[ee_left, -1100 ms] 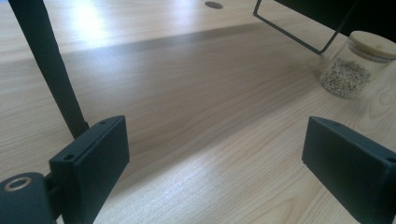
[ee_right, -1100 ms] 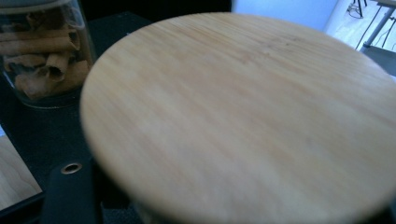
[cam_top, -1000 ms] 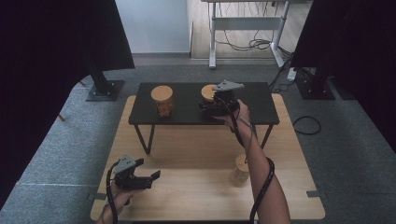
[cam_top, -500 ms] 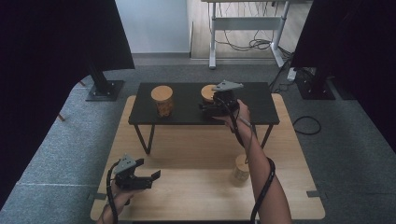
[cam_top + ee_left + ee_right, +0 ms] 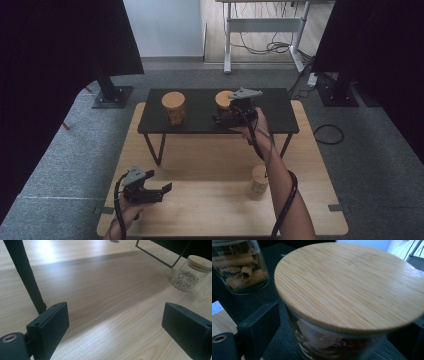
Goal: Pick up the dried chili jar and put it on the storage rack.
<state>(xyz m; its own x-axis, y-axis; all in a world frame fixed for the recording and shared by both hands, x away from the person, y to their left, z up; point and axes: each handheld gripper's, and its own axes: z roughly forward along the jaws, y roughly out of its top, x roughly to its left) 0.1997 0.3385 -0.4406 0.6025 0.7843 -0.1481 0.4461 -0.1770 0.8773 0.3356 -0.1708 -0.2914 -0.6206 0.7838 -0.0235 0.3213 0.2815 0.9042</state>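
Right gripper (image 5: 223, 116) at the black shelf (image 5: 280, 107); its jaws have just been opening and now stand spread, a wood-lidded jar (image 5: 347, 290) between them, the near pad off the glass. Second jar (image 5: 173, 107), holding brown rolls, well off to its left. Left gripper (image 5: 159, 191) low over the wooden table (image 5: 210, 165), jaws spread, nothing between. A third jar (image 5: 190, 273) ahead of it, to the right.

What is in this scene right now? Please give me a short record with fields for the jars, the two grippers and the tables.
work in hand: jar with red contents set on black shelf table
right gripper: jaws just opened, jar between them, left pad clear of the glass
left gripper: open, empty, over wooden table
second jar on shelf: cinnamon jar
jar on wooden table: grain jar
lids: bamboo, all on
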